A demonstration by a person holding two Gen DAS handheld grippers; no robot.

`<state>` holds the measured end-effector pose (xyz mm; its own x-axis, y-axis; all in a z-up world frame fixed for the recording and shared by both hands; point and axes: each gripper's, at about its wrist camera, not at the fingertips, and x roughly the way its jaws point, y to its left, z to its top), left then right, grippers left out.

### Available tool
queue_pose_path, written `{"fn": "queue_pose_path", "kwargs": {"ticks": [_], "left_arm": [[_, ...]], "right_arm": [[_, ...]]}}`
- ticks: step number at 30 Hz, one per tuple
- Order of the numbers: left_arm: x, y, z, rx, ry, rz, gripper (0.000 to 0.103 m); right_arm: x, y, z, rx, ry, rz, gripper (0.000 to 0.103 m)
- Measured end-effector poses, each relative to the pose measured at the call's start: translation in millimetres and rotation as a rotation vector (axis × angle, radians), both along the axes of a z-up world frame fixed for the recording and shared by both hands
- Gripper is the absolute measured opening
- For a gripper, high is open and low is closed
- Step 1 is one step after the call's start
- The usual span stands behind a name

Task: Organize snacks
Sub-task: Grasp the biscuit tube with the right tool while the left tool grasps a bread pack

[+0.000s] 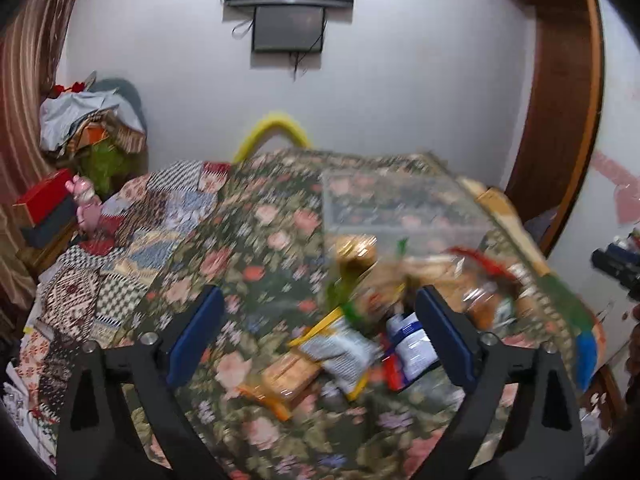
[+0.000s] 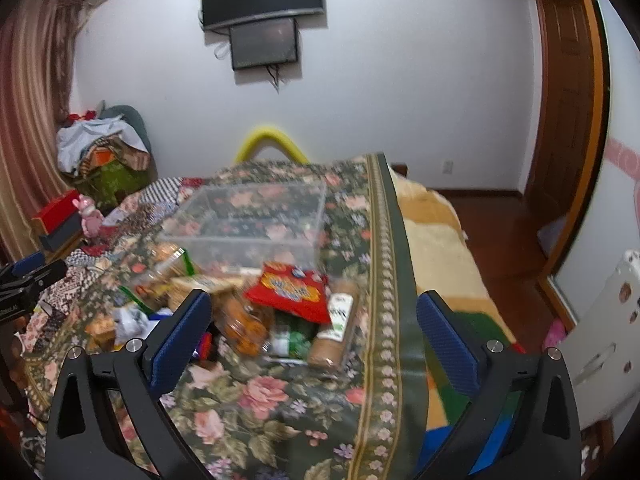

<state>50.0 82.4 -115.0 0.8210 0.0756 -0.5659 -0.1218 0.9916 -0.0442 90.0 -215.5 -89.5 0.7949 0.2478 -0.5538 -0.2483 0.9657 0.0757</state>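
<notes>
A pile of snack packets lies on the floral bedspread (image 2: 260,396). A clear plastic bin (image 2: 256,220) stands just behind the pile and looks empty; it also shows blurred in the left wrist view (image 1: 400,208). In the right wrist view I see a red packet (image 2: 292,292), a tan packet with a white and green label (image 2: 334,328) and an orange packet (image 2: 240,324). In the left wrist view a white and yellow packet (image 1: 340,352) and a blue and white packet (image 1: 412,344) lie nearest. My left gripper (image 1: 320,332) is open above the pile. My right gripper (image 2: 316,332) is open above it too.
The bed's right edge (image 2: 400,280) drops to a yellow blanket (image 2: 436,248) and wooden floor. A patchwork quilt (image 1: 132,240) covers the left side. Boxes and a pink toy (image 2: 90,216) stand at the left. A wooden door (image 2: 568,120) is on the right.
</notes>
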Motion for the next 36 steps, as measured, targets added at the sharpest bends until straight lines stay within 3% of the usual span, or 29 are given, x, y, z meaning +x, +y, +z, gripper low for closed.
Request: {"fn": "queue_pose_path", "kwargs": {"ticks": [3,7,15,19,24,36], "left_arm": [[5,10,-21,0.025,0.059,0.011,0.089],[10,25,-48,-0.001,0.138,0.017,0.085],[11,45,-77,-0.039,0.209,0.031,0.083],[15,49,-89,-0.102,0.246,0.006,0.083],[33,37,-107,-0.082,0.309,-0.013,0.082],[59,37,-114,-0.075,0.298,-0.044,0.056]], "right_arm": [[8,-7,-12,-0.007,0.046,-0.024,0.098],[18,-10,-25,-0.007,0.107,-0.029,0.092],[39,-9,-50,-0.028,0.197,-0.022,0.081],[48,-6,-62,-0.024,0.240,-0.022,0.080],[60,-5,-76,0.014,0.303,-0.013,0.075],[73,-5,-93,0.037,0.383,-0.010,0.065]]}}
